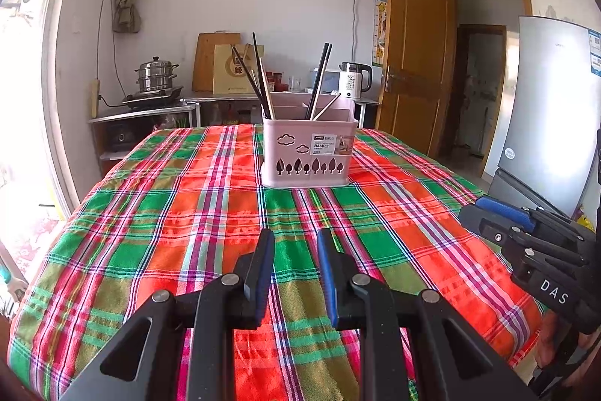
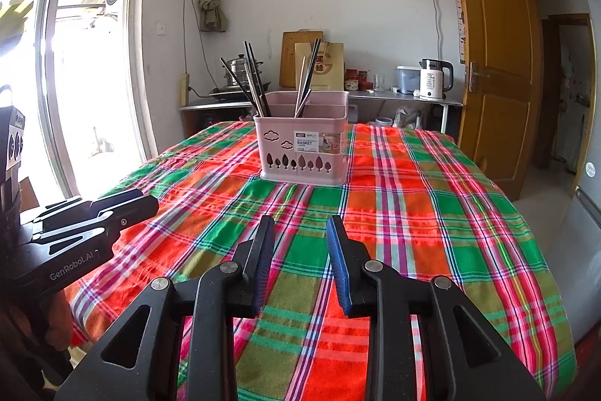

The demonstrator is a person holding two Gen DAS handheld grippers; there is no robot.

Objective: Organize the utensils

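A pink plastic utensil basket (image 1: 308, 153) (image 2: 302, 155) stands upright on the plaid tablecloth (image 1: 210, 213) (image 2: 413, 213), far from both grippers. Several dark chopsticks (image 1: 259, 81) (image 2: 249, 81) and pale ones lean out of its compartments. My left gripper (image 1: 295, 239) hovers low over the near part of the cloth, jaws apart with nothing between them. My right gripper (image 2: 300, 226) does the same, its blue pads a little wider apart and empty. Each gripper shows in the other's view: the right gripper (image 1: 484, 209) at the right edge, the left gripper (image 2: 146, 202) at the left edge.
Behind the table a steel counter (image 2: 413, 98) carries a white kettle (image 1: 353, 81) (image 2: 434, 79), jars and a steamer pot (image 1: 156, 74). A wooden door (image 1: 417, 62) (image 2: 496, 62) stands open at the right, and a grey fridge (image 1: 556, 108) beside it. A bright window (image 2: 86, 62) lies left.
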